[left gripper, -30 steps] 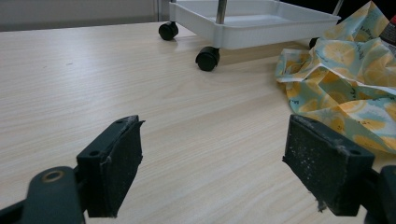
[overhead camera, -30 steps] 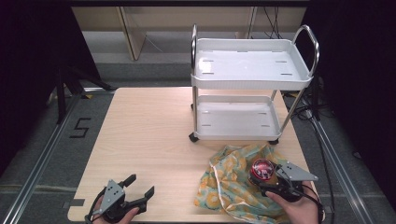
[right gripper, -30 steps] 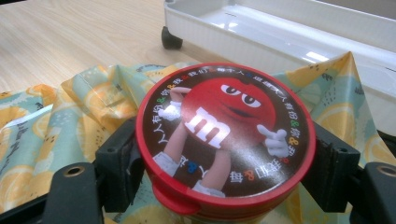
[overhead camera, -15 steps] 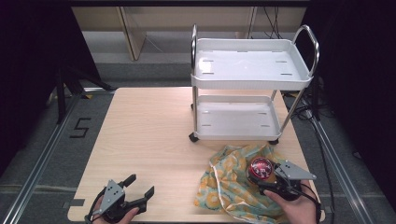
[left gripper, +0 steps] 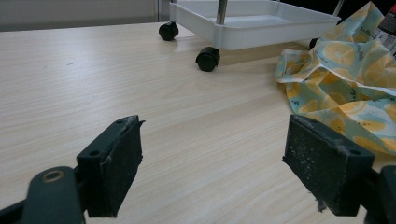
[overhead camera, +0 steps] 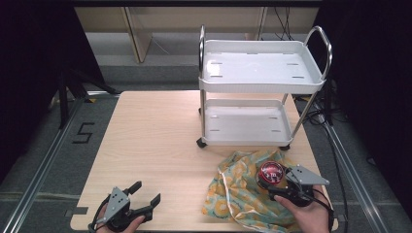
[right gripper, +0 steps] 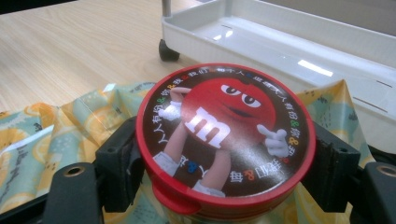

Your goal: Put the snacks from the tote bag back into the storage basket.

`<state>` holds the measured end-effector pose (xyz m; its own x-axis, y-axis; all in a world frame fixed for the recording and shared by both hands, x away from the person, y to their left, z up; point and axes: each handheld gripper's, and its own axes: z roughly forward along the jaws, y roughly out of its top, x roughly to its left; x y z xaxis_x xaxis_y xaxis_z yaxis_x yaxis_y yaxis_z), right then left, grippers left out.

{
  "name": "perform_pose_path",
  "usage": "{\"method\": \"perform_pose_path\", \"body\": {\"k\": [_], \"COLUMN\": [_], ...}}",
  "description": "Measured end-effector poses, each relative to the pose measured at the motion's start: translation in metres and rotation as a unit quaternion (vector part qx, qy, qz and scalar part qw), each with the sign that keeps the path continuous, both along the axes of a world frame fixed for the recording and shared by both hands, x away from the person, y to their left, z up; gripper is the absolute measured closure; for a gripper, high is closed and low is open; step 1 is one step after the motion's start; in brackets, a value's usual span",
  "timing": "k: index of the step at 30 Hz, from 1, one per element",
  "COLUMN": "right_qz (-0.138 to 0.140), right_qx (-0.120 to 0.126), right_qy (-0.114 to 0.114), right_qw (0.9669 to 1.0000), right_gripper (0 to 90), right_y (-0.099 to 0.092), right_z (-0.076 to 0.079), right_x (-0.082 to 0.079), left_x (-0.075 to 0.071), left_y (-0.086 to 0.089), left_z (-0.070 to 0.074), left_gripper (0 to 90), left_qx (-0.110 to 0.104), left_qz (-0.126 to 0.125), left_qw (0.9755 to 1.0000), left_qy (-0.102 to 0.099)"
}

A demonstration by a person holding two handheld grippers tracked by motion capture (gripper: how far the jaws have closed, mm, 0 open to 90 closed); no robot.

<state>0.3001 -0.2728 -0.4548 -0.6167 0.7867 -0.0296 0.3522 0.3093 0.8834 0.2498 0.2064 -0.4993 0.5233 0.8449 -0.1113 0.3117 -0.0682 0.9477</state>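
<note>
Candy tub [right gripper: 225, 140] gripped by the right gripper [overhead camera: 284, 182] over the lemon-print cloth [overhead camera: 243, 189], in front of the white cart [overhead camera: 262, 80]

Right gripper's jaws are clamped on opposite sides of the tub just under its red lid, lid facing up; the tub looks rigid and smooth, so it should take a firm squeeze, though the round wall could slip or twist if gripped off-centre, and its weight cannot be judged from here. Cloth beneath is soft and rumpled, with a white cord edge that might snag or drag along. Cart's lower tray rim and black castors stand just beyond the tub, its upper tray above; both trays look bare and offer room. Left gripper [overhead camera: 131, 206], jaws spread wide and holding nothing, rests well to the left of the cart at the near table [overhead camera: 150, 136] edge, with plain wood between
</note>
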Motion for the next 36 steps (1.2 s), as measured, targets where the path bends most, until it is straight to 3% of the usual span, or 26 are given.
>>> {"method": "perform_pose_path", "body": {"k": [2, 8, 13, 14, 15, 21, 24, 26, 36], "right_qz": [0.003, -0.001, 0.004, 0.007, -0.001, -0.003, -0.006, -0.002, -0.004], "right_qx": [-0.007, 0.001, -0.008, -0.01, -0.001, 0.001, 0.003, 0.001, 0.006], "right_qy": [-0.011, -0.002, -0.024, -0.024, -0.008, -0.021, -0.005, -0.014, -0.008], "right_qw": [0.9999, 1.0, 0.9997, 0.9996, 1.0, 0.9998, 1.0, 0.9999, 0.9999], "right_gripper": [26.4, 26.5, 26.5, 26.4, 26.5, 26.4, 26.5, 26.5, 26.5], "right_y": [0.0, 0.004, 0.005, 0.005, 0.006, 0.008, 0.009, 0.009, 0.012], "right_z": [0.002, 0.006, 0.007, 0.008, 0.008, 0.01, 0.011, 0.011, 0.014], "right_x": [0.001, 0.001, 0.005, 0.005, 0.003, 0.005, 0.003, 0.005, 0.005], "left_x": [0.0, -0.001, -0.001, -0.001, -0.001, 0.0, -0.001, 0.0, 0.0], "left_y": [0.0, 0.0, 0.0, 0.0, 0.0, 0.0, 0.0, 0.0, 0.001], "left_z": [0.0, 0.001, 0.001, 0.001, 0.001, 0.0, 0.001, 0.0, 0.0], "left_gripper": [18.5, 18.5, 18.5, 18.5, 18.5, 18.5, 18.5, 18.5, 18.6], "left_qx": [0.0, 0.003, 0.002, 0.003, 0.003, 0.0, 0.003, -0.001, -0.002], "left_qz": [0.0, 0.003, 0.003, 0.003, 0.003, 0.001, 0.003, 0.0, 0.0], "left_qw": [1.0, 1.0, 1.0, 1.0, 1.0, 1.0, 1.0, 1.0, 1.0], "left_qy": [0.0, 0.002, 0.002, 0.002, 0.002, -0.001, 0.002, -0.002, -0.002]}}
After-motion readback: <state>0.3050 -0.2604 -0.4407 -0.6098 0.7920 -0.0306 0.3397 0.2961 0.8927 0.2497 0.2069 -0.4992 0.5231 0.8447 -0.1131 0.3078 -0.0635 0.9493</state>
